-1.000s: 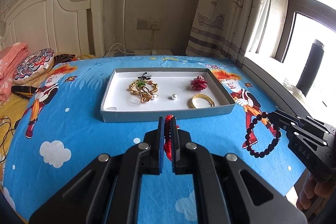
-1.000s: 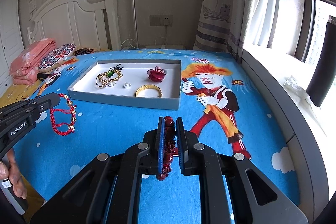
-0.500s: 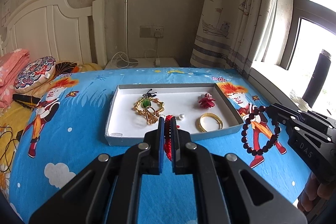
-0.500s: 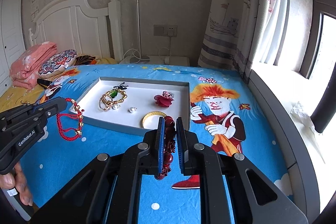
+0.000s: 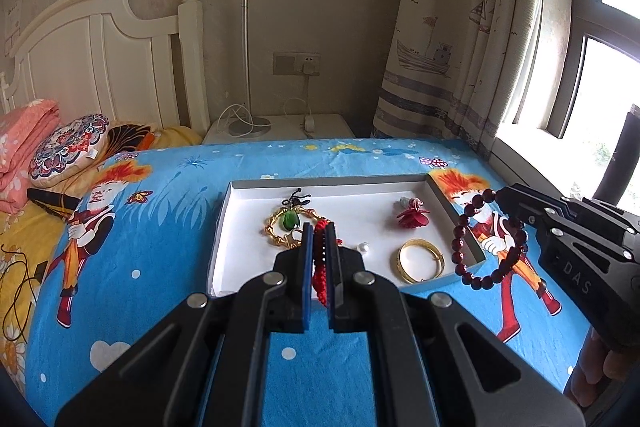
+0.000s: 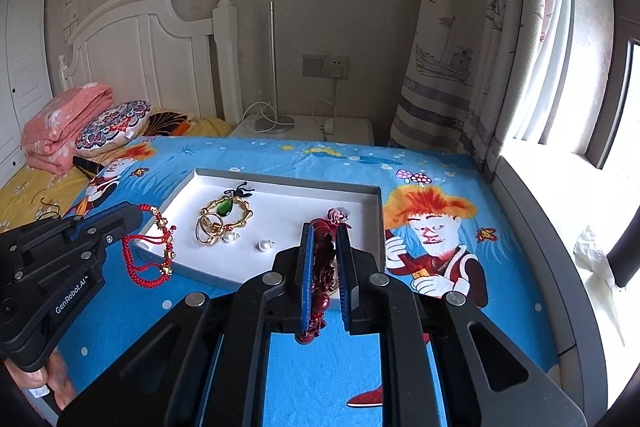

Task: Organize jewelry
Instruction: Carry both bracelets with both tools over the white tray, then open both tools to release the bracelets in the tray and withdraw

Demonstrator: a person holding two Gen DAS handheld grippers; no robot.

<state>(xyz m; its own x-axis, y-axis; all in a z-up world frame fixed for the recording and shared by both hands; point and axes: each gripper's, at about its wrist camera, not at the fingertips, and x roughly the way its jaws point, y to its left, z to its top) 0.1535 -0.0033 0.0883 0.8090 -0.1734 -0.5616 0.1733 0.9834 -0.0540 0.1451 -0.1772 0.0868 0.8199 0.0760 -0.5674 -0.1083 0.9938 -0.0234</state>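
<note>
A shallow grey tray (image 5: 224,211) with a white floor lies on the blue bedspread; it also shows in the right wrist view (image 6: 372,223). In it lie a gold chain with a green pendant (image 5: 289,223), a pearl (image 5: 363,247), a red flower piece (image 5: 412,215) and a gold bangle (image 5: 421,260). My left gripper (image 5: 319,231) is shut on a red cord bracelet (image 6: 148,259), held above the tray's near left edge. My right gripper (image 6: 325,231) is shut on a dark red bead bracelet (image 5: 488,239), which hangs over the tray's right corner.
The bed carries a patterned cushion (image 5: 68,147) and a folded pink blanket (image 6: 64,123) at the far left. A white headboard (image 5: 120,59), a nightstand with a lamp pole (image 5: 245,67) and a curtain (image 5: 460,27) stand behind. A window ledge (image 6: 560,211) runs along the right.
Both grippers have risen and moved forward toward the tray, carrying their bracelets; the bead bracelet now hangs over the tray's right corner and the red cord bracelet over its left edge.
</note>
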